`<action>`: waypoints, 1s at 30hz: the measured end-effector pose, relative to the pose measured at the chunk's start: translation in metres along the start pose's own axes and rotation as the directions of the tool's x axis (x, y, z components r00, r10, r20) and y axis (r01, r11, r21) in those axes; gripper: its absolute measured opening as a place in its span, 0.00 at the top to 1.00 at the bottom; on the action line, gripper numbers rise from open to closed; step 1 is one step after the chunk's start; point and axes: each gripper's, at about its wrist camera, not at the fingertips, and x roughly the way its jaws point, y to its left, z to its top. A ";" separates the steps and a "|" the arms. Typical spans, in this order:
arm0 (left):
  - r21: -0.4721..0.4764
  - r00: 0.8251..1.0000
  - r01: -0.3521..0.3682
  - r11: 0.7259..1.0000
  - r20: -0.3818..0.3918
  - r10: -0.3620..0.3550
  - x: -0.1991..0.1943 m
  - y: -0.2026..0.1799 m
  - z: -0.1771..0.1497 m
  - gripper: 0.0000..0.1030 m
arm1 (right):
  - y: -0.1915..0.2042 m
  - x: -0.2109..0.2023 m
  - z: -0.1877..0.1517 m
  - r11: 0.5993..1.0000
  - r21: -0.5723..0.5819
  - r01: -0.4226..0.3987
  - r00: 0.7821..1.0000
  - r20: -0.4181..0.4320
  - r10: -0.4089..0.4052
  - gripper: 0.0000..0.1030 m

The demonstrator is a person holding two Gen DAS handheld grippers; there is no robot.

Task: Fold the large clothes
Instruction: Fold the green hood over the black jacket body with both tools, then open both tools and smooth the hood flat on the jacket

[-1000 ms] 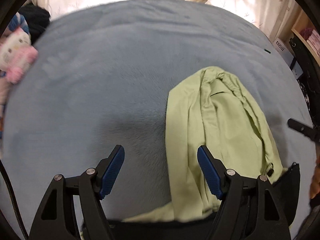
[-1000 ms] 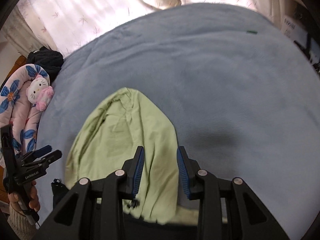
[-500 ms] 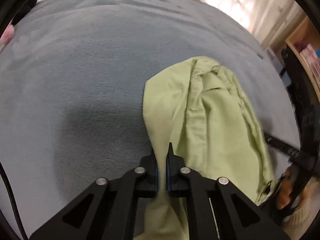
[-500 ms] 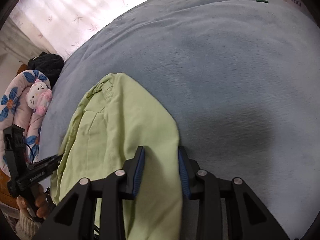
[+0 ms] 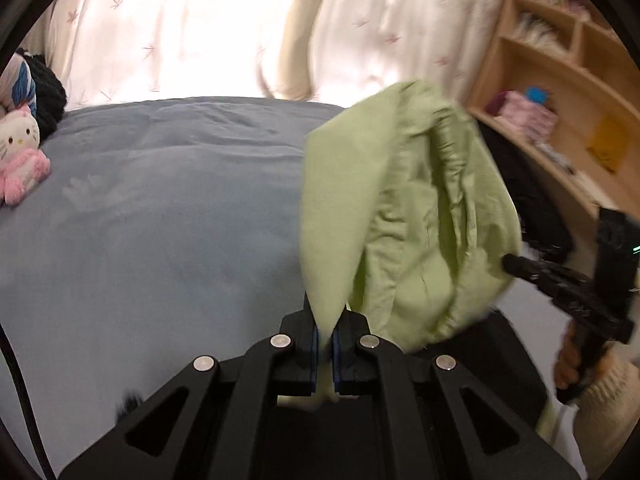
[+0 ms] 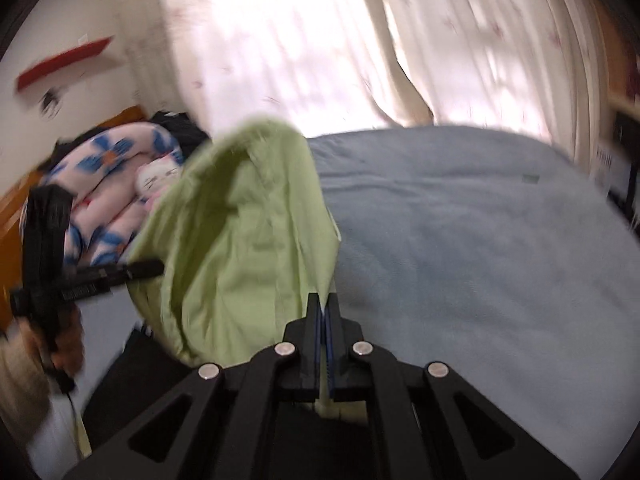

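garment [image 5: 404, 216] above bed [image 5: 160, 220], plush toy [image 5: 20, 156] at bed's left edge

Daylight glares through the curtains [image 5: 192, 32], washing them out. Both fisheye views bend at their dark rims. Motion blur smears the shelves [image 5: 560, 80] and the right view's left side.

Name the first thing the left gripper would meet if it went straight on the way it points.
Probably the light green cloth garment that the left gripper already clamps and that hangs ahead; beyond it the grey-blue bed cover, though depth is unclear.
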 end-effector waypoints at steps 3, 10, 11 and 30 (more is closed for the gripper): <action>0.047 0.998 -0.006 0.999 -0.057 0.009 -0.030 -0.011 -0.047 0.95 | 0.015 -0.035 -0.038 0.994 -0.069 0.079 0.996 -0.039 -0.082 0.95; -0.047 0.969 -0.005 0.999 -0.247 -0.007 -0.077 0.008 -0.121 0.95 | 0.019 -0.086 -0.100 0.998 0.008 0.055 0.963 -0.263 -0.051 0.89; -0.068 0.966 0.001 0.998 -0.257 -0.018 -0.081 0.010 -0.126 0.95 | 0.019 -0.093 -0.105 0.998 0.025 0.057 0.958 -0.282 -0.047 0.89; -0.454 0.941 0.063 0.889 -0.270 -0.204 -0.039 -0.013 -0.178 0.74 | 0.031 -0.066 -0.167 0.856 0.517 0.000 0.910 -0.354 0.214 0.56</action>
